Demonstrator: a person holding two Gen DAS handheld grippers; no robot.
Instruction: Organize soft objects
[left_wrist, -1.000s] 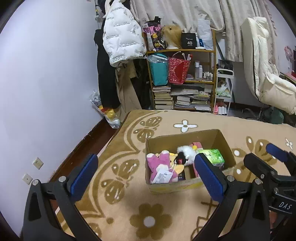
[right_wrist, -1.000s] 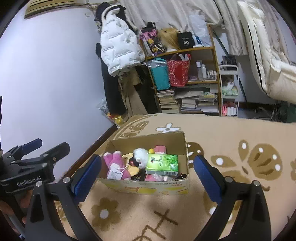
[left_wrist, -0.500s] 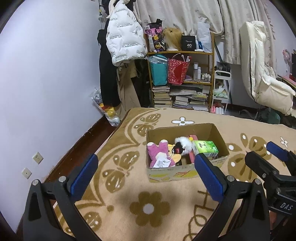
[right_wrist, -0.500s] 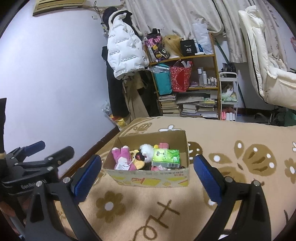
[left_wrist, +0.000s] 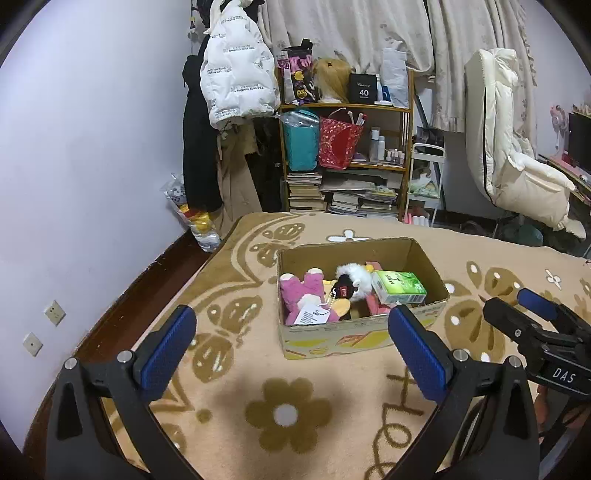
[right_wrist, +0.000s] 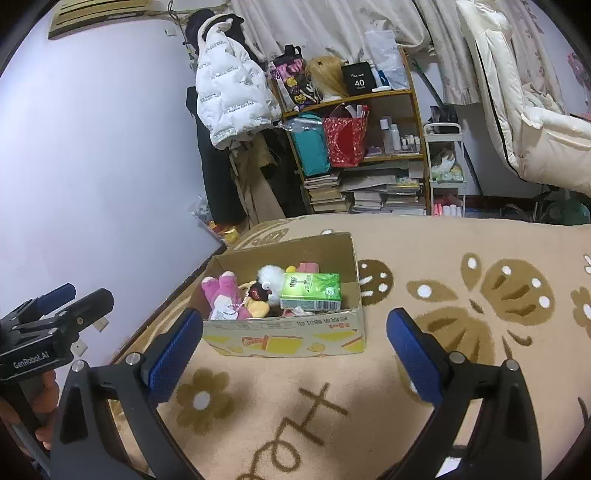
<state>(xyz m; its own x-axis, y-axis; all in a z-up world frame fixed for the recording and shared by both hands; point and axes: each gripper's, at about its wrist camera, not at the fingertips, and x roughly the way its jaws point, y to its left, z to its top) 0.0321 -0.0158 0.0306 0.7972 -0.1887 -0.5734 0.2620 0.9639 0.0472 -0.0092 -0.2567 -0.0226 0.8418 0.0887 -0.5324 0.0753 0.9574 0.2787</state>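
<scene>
Hovering over a tan blanket (left_wrist: 229, 373) patterned with brown flowers and butterflies, two tools are in view, both spread wide and holding nothing. Each left tool (left_wrist: 291, 343) finger carries one blue pad, two in all, and the right tool (right_wrist: 295, 343) matches it; in the left wrist view the right tool shows at the right edge, and in the right wrist view the left tool shows at the left edge with a hand (right_wrist: 40, 402) gripping its handle.

Nothing lies between the tools and one open cardboard box (left_wrist: 332, 336), which sits on the blanket just beyond the fingertips. Inside it are one pink plush toy (left_wrist: 299, 291) with a white paper tag at the left, one white fluffy toy with a dark face (left_wrist: 352, 280) in the middle, a yellow soft piece beneath it, one green tissue pack (left_wrist: 399, 288) tilted at the right, and something pink under the pack that I cannot make out.

Farther off against the wall stands one wooden shelf (left_wrist: 347, 162) holding a teal bag, a red bag, small bottles and stacks of books. A white puffer jacket (left_wrist: 236, 74) hangs to its left, and cream bedding (left_wrist: 517, 162) is piled at the right
</scene>
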